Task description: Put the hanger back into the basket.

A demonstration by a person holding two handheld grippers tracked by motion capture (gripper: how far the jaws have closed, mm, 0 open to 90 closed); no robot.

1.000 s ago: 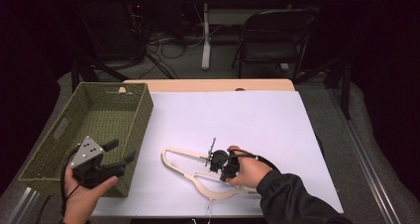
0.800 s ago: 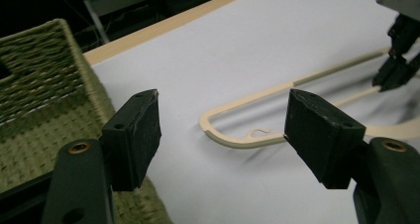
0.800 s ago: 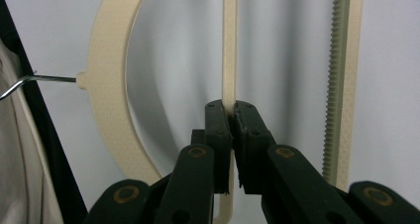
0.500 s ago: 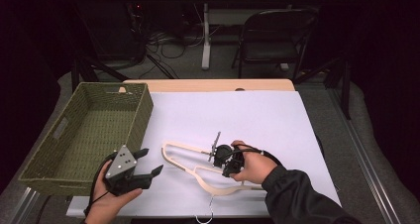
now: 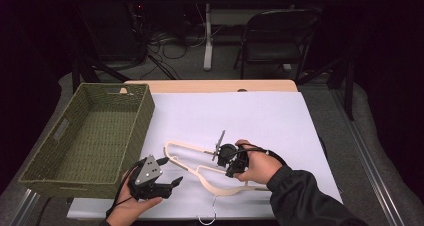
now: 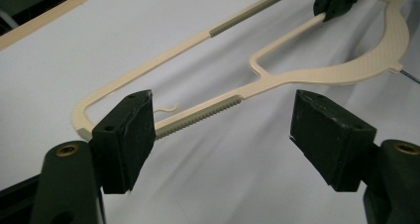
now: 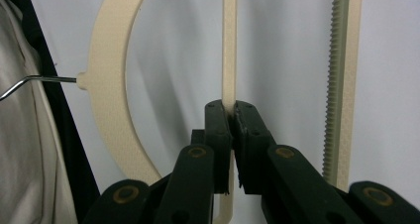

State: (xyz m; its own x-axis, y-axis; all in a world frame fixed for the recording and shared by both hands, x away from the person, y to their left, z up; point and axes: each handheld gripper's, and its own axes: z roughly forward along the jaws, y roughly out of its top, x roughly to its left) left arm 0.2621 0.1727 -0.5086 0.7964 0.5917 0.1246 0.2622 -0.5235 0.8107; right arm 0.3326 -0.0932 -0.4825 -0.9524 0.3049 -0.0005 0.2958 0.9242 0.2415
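between right gripper (image 7: 231, 116) jaws, cream hanger (image 7: 229, 45)

The far half of the white worktop (image 5: 240, 111) lies bare, giving open passage there. On its left edge the woven basket (image 5: 145, 121) walls off that side with tall rims. Near the front the cream hanger (image 5: 220, 183) sprawls between the left gripper (image 5: 170, 172) and the right gripper (image 5: 220, 151), blocking a low sweep.
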